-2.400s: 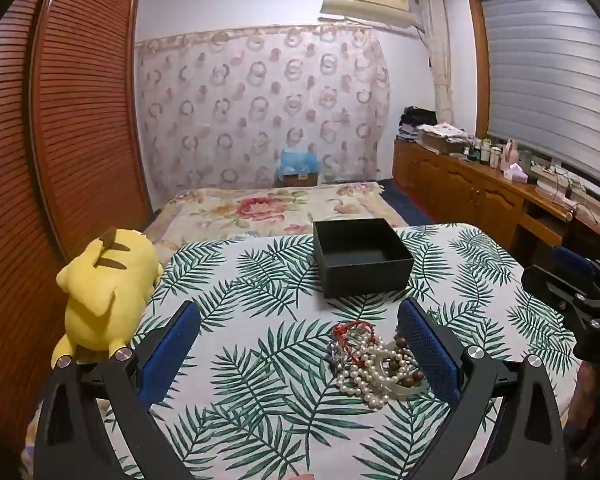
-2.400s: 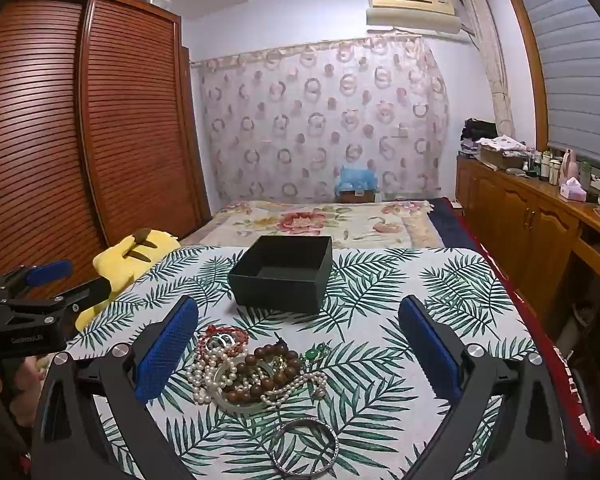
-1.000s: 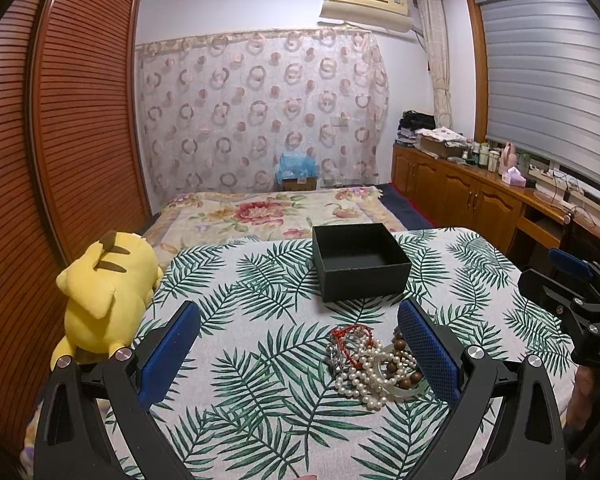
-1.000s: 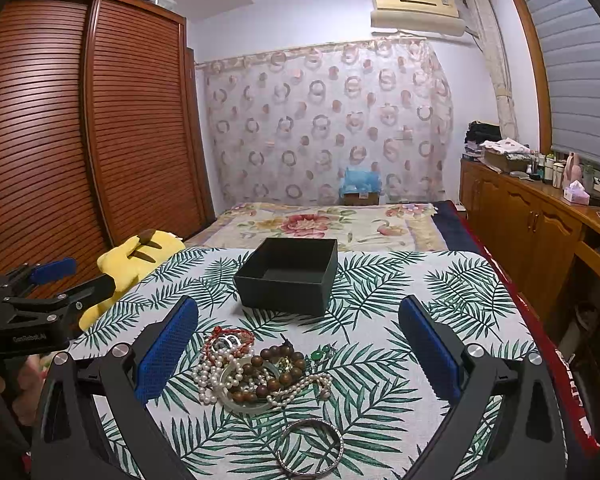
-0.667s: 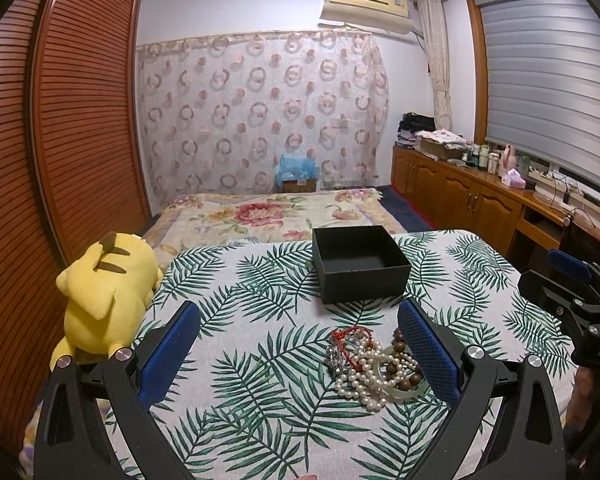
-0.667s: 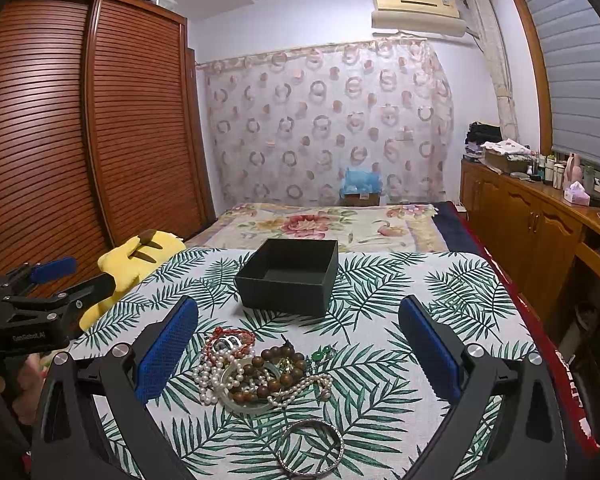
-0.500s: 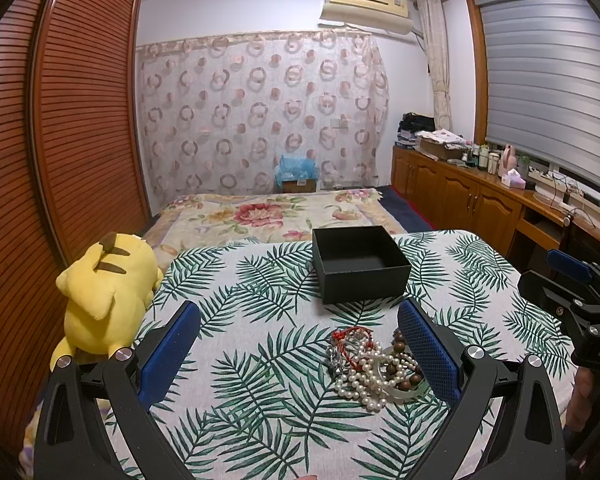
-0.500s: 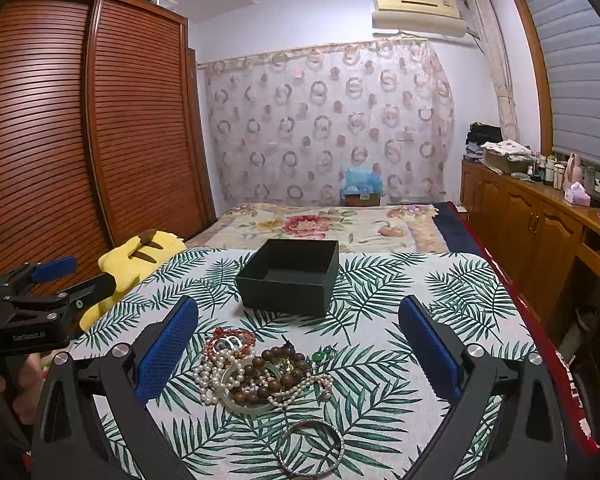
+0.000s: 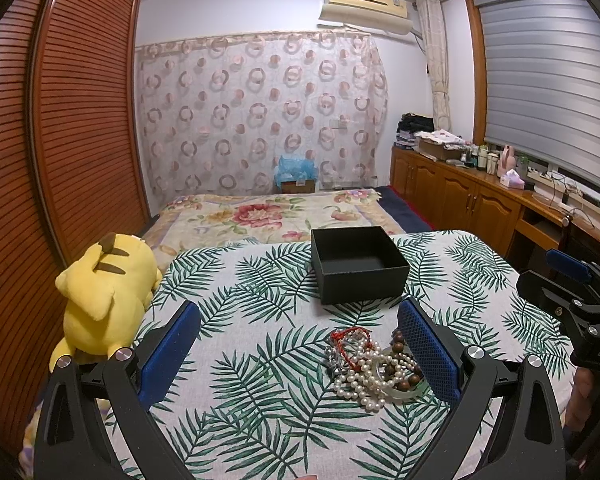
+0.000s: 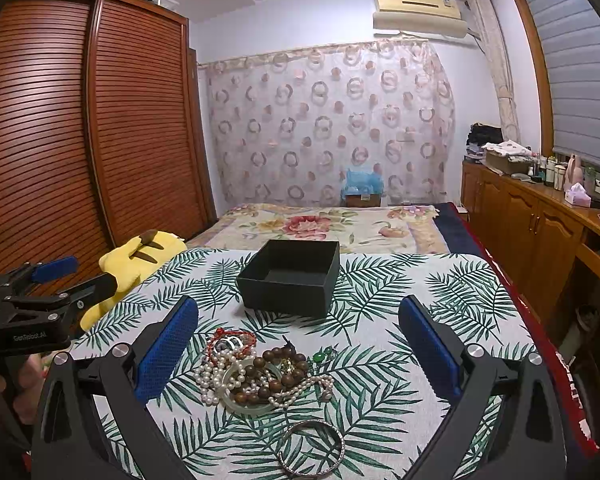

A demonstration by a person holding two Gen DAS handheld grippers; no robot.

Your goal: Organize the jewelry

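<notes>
A tangled heap of jewelry (image 10: 260,376) lies on the leaf-print cloth (image 10: 400,320): white pearl strands, brown wooden beads, a red cord bracelet, a pale green bangle. A silver bangle (image 10: 311,447) lies apart, nearer to me. Behind the heap stands an open, empty black box (image 10: 290,276). My right gripper (image 10: 298,312) is open, held above the heap. In the left wrist view the same heap (image 9: 374,368) sits by the right finger of my open left gripper (image 9: 298,314), with the box (image 9: 358,270) beyond. Neither gripper holds anything.
A yellow plush toy (image 9: 104,292) lies at the cloth's left edge. A bed with a floral cover (image 10: 332,224) stretches behind the box. Wooden cabinets (image 10: 540,232) line the right wall and a slatted wardrobe (image 10: 80,140) the left.
Both cameras have tilted up slightly, so the box and the jewelry sit a little lower in view. Nothing was picked up; both grippers stay open.
</notes>
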